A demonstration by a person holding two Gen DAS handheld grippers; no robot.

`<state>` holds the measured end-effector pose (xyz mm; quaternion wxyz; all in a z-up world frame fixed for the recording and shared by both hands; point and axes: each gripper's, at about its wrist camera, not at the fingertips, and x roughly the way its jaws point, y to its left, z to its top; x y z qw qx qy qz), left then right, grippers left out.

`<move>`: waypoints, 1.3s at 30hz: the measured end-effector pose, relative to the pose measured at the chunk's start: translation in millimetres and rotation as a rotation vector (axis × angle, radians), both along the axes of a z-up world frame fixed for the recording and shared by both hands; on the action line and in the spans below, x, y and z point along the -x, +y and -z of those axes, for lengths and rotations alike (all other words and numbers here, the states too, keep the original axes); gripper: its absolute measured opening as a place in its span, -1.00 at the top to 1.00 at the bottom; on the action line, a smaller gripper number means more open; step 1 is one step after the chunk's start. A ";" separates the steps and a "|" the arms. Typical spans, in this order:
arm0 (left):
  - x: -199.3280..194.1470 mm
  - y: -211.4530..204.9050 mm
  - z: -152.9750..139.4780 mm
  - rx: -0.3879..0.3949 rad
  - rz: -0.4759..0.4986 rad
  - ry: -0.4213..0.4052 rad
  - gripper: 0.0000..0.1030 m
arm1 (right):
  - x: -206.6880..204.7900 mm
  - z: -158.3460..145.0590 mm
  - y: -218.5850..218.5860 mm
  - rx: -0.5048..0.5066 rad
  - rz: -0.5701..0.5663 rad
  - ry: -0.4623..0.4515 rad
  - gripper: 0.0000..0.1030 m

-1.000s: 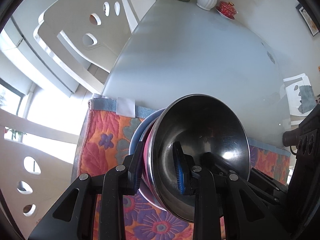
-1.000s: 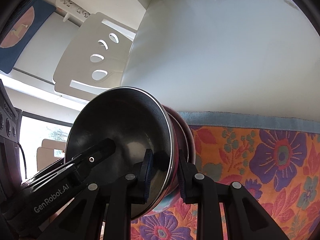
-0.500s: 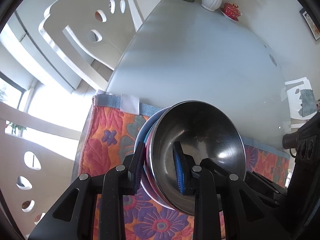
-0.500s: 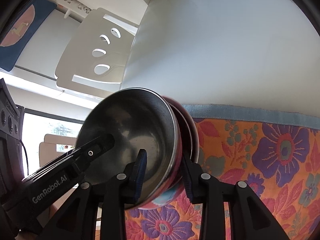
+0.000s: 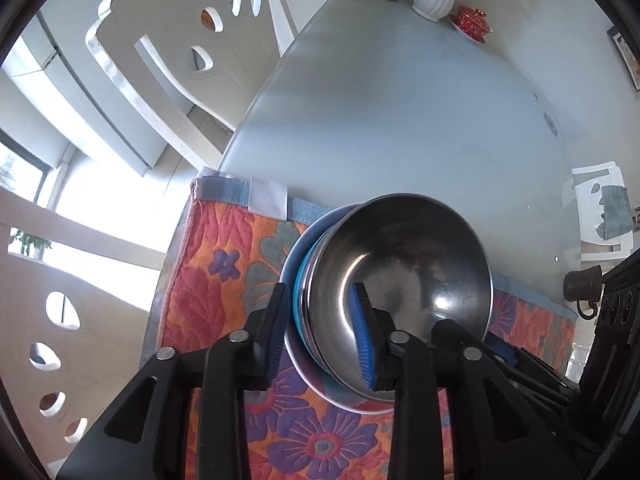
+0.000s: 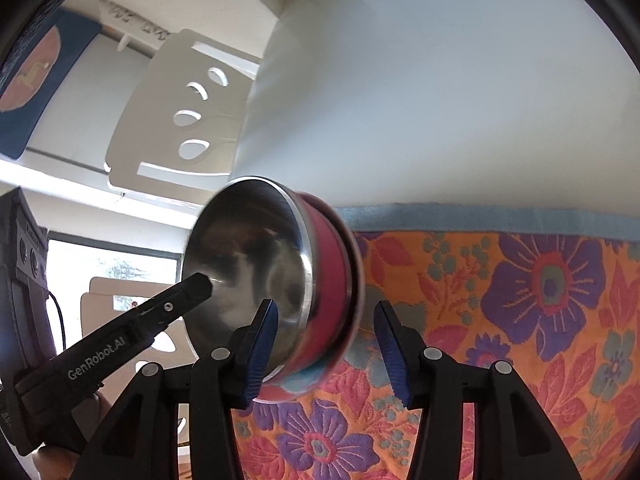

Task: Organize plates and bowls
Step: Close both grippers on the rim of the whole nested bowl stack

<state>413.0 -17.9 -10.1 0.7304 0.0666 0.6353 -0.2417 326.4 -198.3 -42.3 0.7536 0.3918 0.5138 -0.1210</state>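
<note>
Shiny steel bowl [image 5: 404, 280] nested in pink bowl [image 6: 332, 276] and blue plate [image 5: 290, 272], at 12 o'clock of both grippers; left gripper [image 5: 320, 332] and right gripper [image 6: 324, 352] opening narrowly, pads off the rims.

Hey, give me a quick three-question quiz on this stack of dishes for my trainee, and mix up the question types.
1. True or false: the steel bowl is the lowest dish in the stack.
2. What does the stack rest on? A. a flowered cloth; B. a wooden tray; C. a sink.
3. Short answer: what colour is the plate at the bottom of the stack?

Key: 1. False, it is the top dish. 2. A. 3. Blue.
</note>
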 end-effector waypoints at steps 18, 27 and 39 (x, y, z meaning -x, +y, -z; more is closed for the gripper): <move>-6.5 4.3 25.5 -0.016 -0.010 0.073 0.30 | -3.8 22.8 -1.4 -0.086 0.015 0.000 0.06; -8.2 -0.2 44.5 0.049 0.023 0.126 0.18 | -21.7 34.0 -3.4 -0.122 -0.002 -0.043 0.06; -13.6 1.2 44.8 0.124 0.059 0.090 0.23 | -34.7 37.9 -3.0 -0.092 -0.025 -0.082 0.02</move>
